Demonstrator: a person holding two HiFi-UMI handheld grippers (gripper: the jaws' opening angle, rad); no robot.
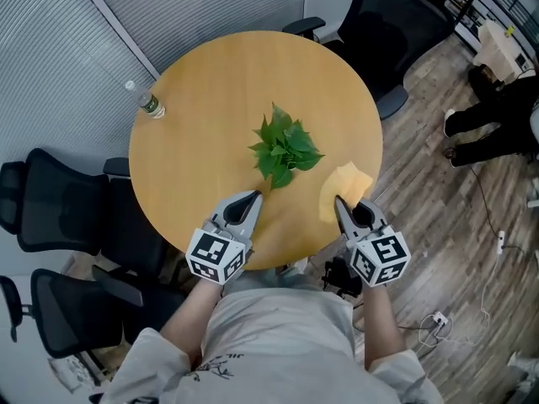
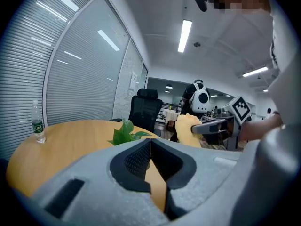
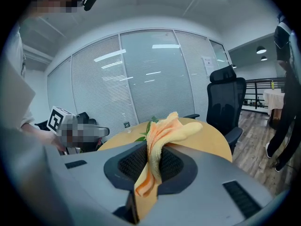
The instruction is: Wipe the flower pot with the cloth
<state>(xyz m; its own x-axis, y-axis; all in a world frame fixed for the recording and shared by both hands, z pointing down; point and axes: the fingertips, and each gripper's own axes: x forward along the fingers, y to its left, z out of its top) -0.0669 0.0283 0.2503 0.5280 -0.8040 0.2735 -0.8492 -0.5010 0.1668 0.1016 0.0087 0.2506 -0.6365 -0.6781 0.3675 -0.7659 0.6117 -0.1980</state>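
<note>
Seen from above, a person in a pale grey top reaches both forearms forward over the near rim of a round wooden table (image 1: 210, 74), a gripper in each hand, marker cubes turned upward and fingers aimed slightly downward across the table

The left gripper (image 1: 255, 194) has its fingers pressed together with nothing between them (image 2: 149, 147), its tips over the table just inside the near edge

The right gripper (image 1: 338, 200), level with it and well apart to the right, has its fingers clamped on a yellow-orange cloth (image 1: 345, 188); the cloth bunches upward out of the fingers and flops forward past the tips (image 3: 164, 126), hanging over the table's near right edge

Just beyond the left gripper's tips and left of the cloth, a potted plant (image 1: 283, 146) stands upright slightly nearer than the table's centre, its green leaves spreading outward and hiding the pot from above; neither gripper touches it

Behind the plant the far half of the table lies bare, apart from a clear plastic bottle (image 1: 149, 103) standing upright at the far left rim

Black office chairs (image 1: 46, 204) crowd the table's left side, another sits on the far side, and blinds line the far wall, while wood flooring with loose cables opens out to the right
</note>
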